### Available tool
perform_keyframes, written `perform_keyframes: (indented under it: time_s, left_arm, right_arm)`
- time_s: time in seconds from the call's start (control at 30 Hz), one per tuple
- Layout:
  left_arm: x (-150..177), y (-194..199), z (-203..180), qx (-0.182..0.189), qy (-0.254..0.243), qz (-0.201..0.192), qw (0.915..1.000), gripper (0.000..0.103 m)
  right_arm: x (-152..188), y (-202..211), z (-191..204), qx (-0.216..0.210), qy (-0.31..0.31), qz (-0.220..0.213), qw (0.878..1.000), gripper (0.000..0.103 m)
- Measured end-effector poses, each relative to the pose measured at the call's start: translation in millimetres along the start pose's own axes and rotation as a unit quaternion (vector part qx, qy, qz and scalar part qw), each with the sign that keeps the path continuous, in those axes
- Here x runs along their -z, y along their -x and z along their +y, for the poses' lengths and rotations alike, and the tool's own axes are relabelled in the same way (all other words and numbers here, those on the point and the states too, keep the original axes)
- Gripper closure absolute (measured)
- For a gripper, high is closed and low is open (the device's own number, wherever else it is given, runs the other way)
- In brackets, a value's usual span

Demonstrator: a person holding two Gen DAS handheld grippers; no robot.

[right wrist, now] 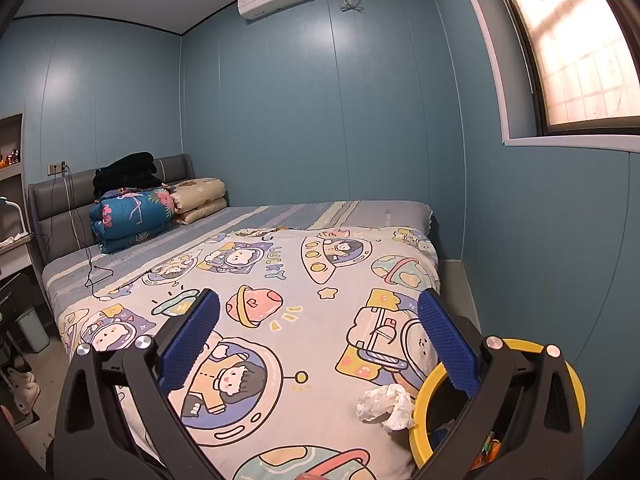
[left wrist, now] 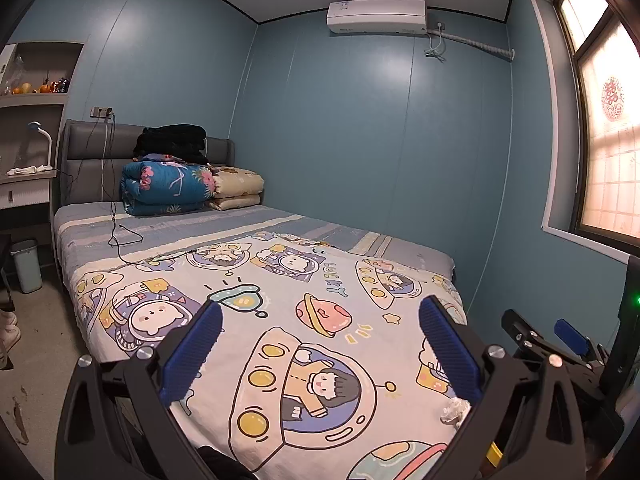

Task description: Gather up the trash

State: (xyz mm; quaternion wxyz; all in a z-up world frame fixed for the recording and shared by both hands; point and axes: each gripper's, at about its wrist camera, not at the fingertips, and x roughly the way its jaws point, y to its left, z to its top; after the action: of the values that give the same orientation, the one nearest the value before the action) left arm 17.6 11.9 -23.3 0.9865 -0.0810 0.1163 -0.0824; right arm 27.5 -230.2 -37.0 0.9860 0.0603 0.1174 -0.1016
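A crumpled white tissue (right wrist: pixel 386 406) lies on the cartoon-print bedspread (right wrist: pixel 280 320) near the bed's right front corner. It also shows in the left wrist view as a small white tissue (left wrist: pixel 454 410) beside my left gripper's right finger. A yellow-rimmed bin (right wrist: pixel 436 400) stands just right of the tissue, partly behind my right gripper's finger. My right gripper (right wrist: pixel 318 344) hovers open over the bed, left of and above the tissue. My left gripper (left wrist: pixel 320 354) is open too, with nothing between its fingers. The right gripper (left wrist: pixel 552 334) appears at the left view's right edge.
Folded quilts (left wrist: pixel 168 186) and black clothes are stacked at the grey headboard. A black cable (left wrist: pixel 120 236) trails over the sheet. A pale blue wastebasket (left wrist: pixel 26 266) stands on the floor left of the bed, by a desk. Blue walls and a window close the right side.
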Motion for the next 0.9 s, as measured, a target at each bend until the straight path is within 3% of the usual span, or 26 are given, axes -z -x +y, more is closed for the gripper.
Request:
perform_keyframes:
  time_s: [0.9]
  left_arm:
    - [4.8, -8.8, 4.7, 0.007, 0.001, 0.018, 0.9998, 0.008]
  right_arm:
    - [5.8, -11.7, -2.9, 0.001, -0.006, 0.02, 1.0, 0.008]
